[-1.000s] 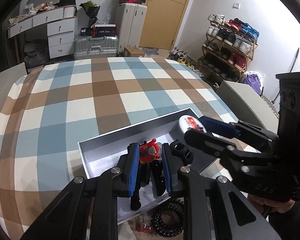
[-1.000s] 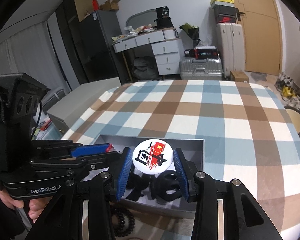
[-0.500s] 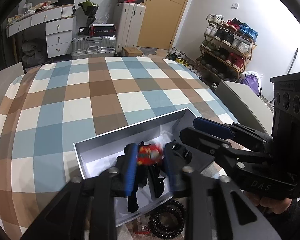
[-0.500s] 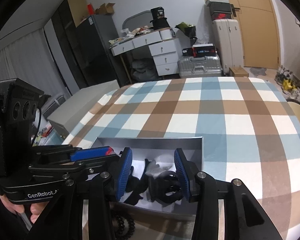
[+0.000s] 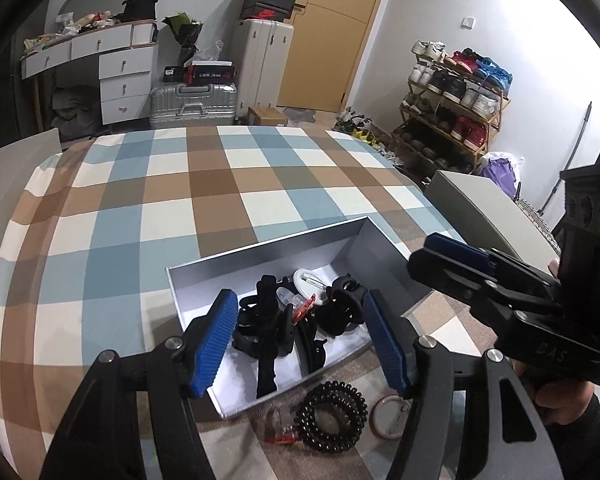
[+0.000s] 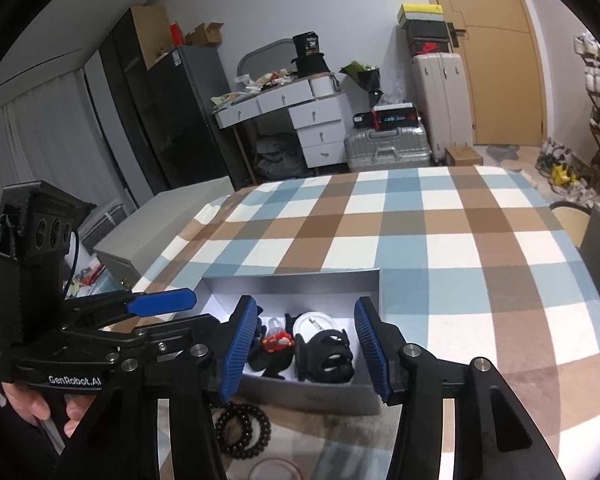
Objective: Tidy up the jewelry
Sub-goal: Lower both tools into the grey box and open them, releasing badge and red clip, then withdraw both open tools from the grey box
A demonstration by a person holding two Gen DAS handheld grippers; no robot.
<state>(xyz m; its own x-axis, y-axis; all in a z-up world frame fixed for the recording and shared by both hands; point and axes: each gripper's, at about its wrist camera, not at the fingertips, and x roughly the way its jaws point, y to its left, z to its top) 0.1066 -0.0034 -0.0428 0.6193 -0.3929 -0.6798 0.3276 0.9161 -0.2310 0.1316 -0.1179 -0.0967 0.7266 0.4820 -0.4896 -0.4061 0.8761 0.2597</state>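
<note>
Low in the frame over the grey box (image 5: pixel 268 254), both tongs (image 5: pixel 298 334) (image 6: pixel 306 346) spread wide and empty, hair clips (image 5: pixel 268 320) dumped inside, spiral tie (image 5: pixel 332 412) left outside.

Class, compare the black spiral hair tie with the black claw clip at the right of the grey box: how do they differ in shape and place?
The black spiral hair tie is a coiled ring; the black claw clip is a bulky hinged piece with curved prongs. The hair tie lies flat on the checked cloth outside the grey box, at its near side; the clip sits inside the box among other clips. Both are black, and neither is held by a gripper.
</note>
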